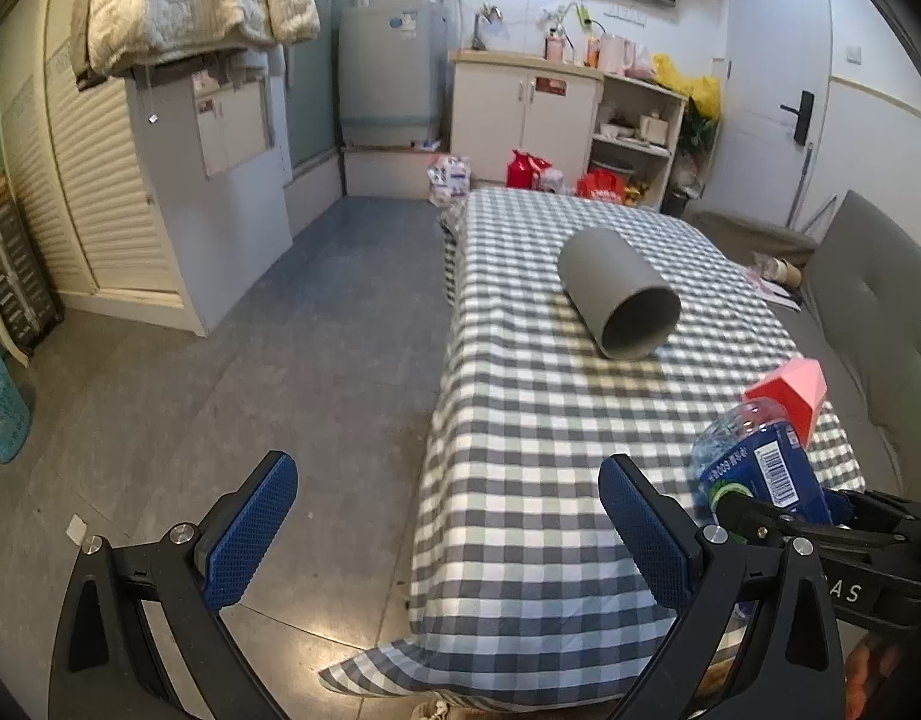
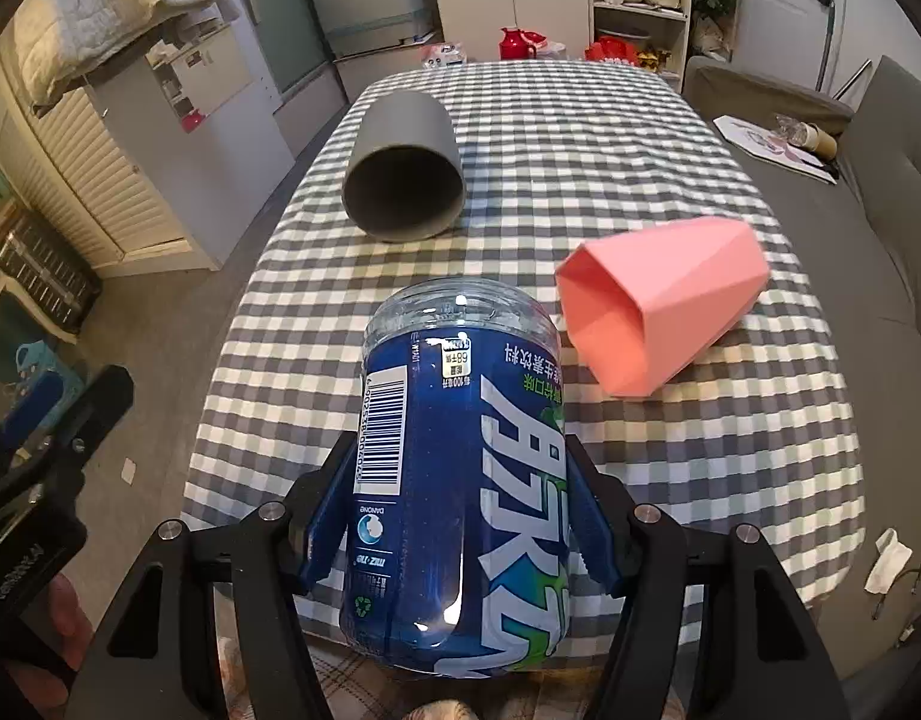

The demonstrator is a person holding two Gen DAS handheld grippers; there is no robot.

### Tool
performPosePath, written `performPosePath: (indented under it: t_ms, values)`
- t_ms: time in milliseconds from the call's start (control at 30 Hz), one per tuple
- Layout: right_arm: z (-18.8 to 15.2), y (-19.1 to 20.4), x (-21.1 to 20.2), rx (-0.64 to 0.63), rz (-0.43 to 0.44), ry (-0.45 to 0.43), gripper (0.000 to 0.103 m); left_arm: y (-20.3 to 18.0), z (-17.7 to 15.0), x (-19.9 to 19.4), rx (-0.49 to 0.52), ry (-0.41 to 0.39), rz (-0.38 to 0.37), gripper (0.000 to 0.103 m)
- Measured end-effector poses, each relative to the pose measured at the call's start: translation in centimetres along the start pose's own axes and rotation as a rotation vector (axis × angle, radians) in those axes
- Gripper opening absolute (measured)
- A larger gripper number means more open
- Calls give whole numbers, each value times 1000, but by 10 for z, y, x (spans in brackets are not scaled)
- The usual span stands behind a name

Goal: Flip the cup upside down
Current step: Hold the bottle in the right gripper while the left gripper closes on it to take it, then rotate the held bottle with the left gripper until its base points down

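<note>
A grey cup (image 1: 619, 295) lies on its side on the checked table (image 1: 520, 450), mouth towards me; it also shows in the right wrist view (image 2: 404, 171). A pink faceted cup (image 2: 658, 306) lies on its side to the right, partly seen in the left wrist view (image 1: 790, 390). My right gripper (image 2: 460, 510) is shut on a blue-labelled plastic bottle (image 2: 460, 480), held above the table's near edge; the bottle also shows in the left wrist view (image 1: 760, 468). My left gripper (image 1: 448, 528) is open and empty, over the table's left near edge.
A grey sofa (image 2: 880, 210) runs along the table's right side. White cabinets (image 1: 520, 108) and shelves stand at the far wall, red bags (image 1: 526, 168) on the floor. A louvred wardrobe (image 1: 100, 180) stands left. A tissue (image 2: 889, 561) lies on the floor.
</note>
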State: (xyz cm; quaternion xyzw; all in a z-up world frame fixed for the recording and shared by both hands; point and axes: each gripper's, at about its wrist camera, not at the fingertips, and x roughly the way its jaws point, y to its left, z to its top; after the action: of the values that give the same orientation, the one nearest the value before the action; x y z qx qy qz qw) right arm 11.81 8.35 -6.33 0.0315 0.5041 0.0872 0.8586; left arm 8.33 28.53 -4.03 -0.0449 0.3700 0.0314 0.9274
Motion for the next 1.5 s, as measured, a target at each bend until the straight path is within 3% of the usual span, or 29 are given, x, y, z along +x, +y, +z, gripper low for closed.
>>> performPosePath:
  t_ms: [300, 400, 467, 567, 733, 967, 1133, 1300, 1500]
  values:
    - [0, -3, 2, -13, 15, -24, 67, -10, -9, 9, 30, 41, -5, 103]
    - [1, -6, -7, 2, 12, -53, 82, -13, -9, 6, 37, 50, 13, 103]
    - [2, -9, -22, 11, 32, -102, 84, -16, -8, 2, 50, 45, 50, 103]
    - [4, -17, -44, 9, 26, -156, 86, -25, -7, -7, 63, 44, 39, 103]
    - [2, -44, -78, -3, 11, -217, 86, -48, -2, -20, 56, 67, -14, 103]
    - [-8, -100, -105, -9, -106, -260, 86, -109, 16, -21, 50, 178, -121, 103]
    - [-11, -130, -102, 28, -137, -264, 86, -144, 28, 6, 103, 238, -87, 102]
    - [-13, -146, -83, 55, -128, -236, 86, -151, 36, 45, 86, 330, -64, 101]
    - [-9, -140, -61, 44, -103, -203, 86, -158, 33, 59, 94, 395, -120, 101]
